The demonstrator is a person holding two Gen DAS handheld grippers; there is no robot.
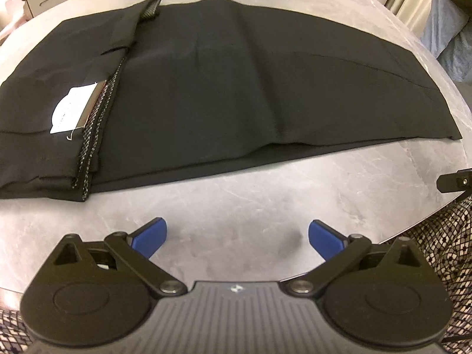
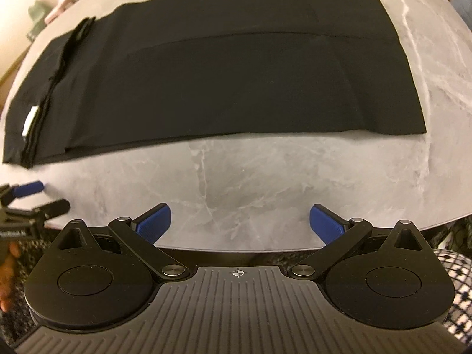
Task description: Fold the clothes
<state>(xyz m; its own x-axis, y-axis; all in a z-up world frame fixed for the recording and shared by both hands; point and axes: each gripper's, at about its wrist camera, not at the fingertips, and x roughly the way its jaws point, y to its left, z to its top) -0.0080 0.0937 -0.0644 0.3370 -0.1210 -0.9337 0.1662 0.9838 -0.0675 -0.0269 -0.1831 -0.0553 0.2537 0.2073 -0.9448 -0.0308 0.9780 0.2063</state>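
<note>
**Folded black garment on grey marbled table; both grippers empty**

Item 1. Black garment (image 1: 224, 88): being displayed flat on the grey marbled table (image 1: 265, 206), folded into a long rectangle with stacked layers showing along the near edge. In the left wrist view a turned-back band with a herringbone-patterned lining (image 1: 94, 138) is being shown at the left end, with a white tag (image 1: 73, 109) lying on it. In the right wrist view the same garment (image 2: 236, 67) is being seen across the far half of the table, the tag (image 2: 31, 121) appearing small at its left end.

Item 2. Left gripper (image 1: 237, 236): being held above bare tabletop, just short of the garment's near edge. Its blue-padded fingers (image 1: 150, 236) are being kept wide apart, with nothing between them.

Item 3. Right gripper (image 2: 240, 221): being held over the near table rim, apart from the cloth. Its blue pads (image 2: 327, 221) are likewise being kept spread and empty.

Item 4. Patterned fabric (image 1: 442, 236): being glimpsed below the table edge.
</note>
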